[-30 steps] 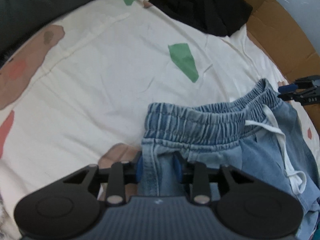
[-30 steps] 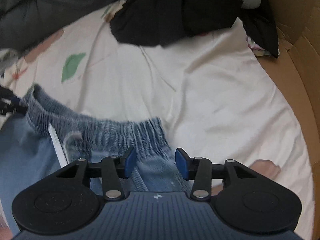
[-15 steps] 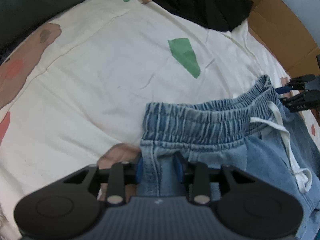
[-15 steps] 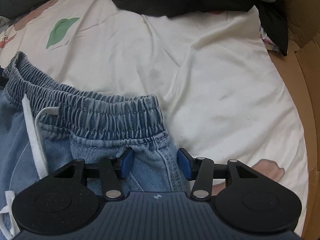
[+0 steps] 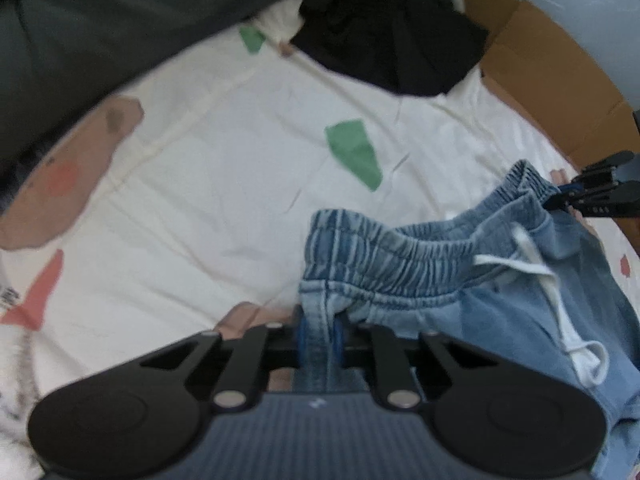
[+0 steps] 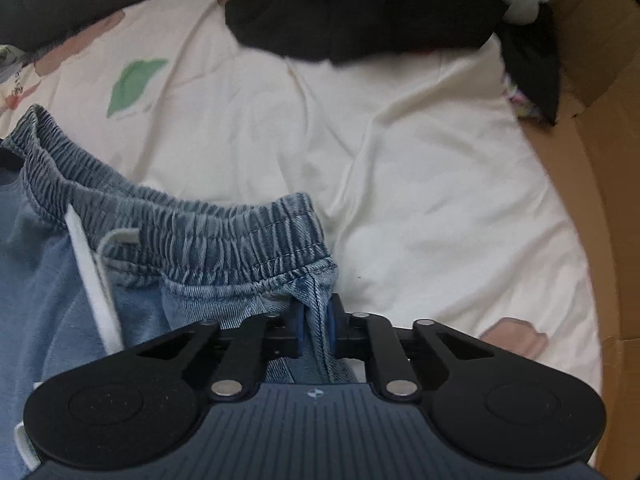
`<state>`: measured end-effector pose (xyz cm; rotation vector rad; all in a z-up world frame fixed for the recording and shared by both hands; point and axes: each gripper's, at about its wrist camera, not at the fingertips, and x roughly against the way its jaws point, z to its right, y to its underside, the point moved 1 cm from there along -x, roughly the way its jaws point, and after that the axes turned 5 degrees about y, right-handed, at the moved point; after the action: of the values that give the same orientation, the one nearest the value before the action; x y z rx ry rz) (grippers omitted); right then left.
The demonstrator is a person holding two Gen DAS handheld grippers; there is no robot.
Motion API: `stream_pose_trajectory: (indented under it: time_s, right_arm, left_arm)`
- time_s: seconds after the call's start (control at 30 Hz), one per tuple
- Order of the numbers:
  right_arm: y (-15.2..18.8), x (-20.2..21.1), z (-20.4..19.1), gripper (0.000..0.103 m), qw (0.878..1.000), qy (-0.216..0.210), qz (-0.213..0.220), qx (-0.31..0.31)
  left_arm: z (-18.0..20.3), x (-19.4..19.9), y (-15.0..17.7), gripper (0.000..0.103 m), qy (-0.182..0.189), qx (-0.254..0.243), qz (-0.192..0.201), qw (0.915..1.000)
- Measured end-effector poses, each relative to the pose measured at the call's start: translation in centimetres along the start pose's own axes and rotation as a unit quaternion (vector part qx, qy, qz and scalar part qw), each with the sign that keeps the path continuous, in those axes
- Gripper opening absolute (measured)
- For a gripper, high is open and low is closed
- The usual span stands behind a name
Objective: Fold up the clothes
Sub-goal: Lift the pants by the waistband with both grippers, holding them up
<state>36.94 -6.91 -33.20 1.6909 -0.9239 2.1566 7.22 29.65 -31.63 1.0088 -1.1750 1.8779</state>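
You are looking down on a bed covered by a cream sheet [image 5: 208, 184] printed with green [image 5: 354, 152], pink and brown patches. A dark grey quilt [image 5: 100, 28] bunches along its far edge, brown cardboard [image 6: 600, 168] flanks the right side, and soft, even light leaves only faint creases across the sheet.

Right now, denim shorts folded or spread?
Neither fully: the denim shorts are bunched, waistband gaping and lifted off the sheet, side seams pinched in closing left tongs and right tongs.

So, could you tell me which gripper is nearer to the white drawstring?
Right. The right gripper pinches the denim shorts beside the white drawstring; the left gripper is closing on the far corner.
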Motion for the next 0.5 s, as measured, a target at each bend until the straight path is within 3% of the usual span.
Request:
stream_pose_trajectory:
  time_s: [0.17,0.5]
  right_arm:
    - [-0.5,5.2,-0.8,0.004,0.999,0.025,0.024,-0.002]
    - [-3.2,18.2,-3.2,0.003,0.989,0.098,0.101,-0.038]
  left_arm:
    - [2.0,4.0,-0.4,0.013,0.003,-0.011,0.013,0.9998]
    - [3.8,14.8,-2.2,0.013,0.011,-0.024,0.081,0.9963]
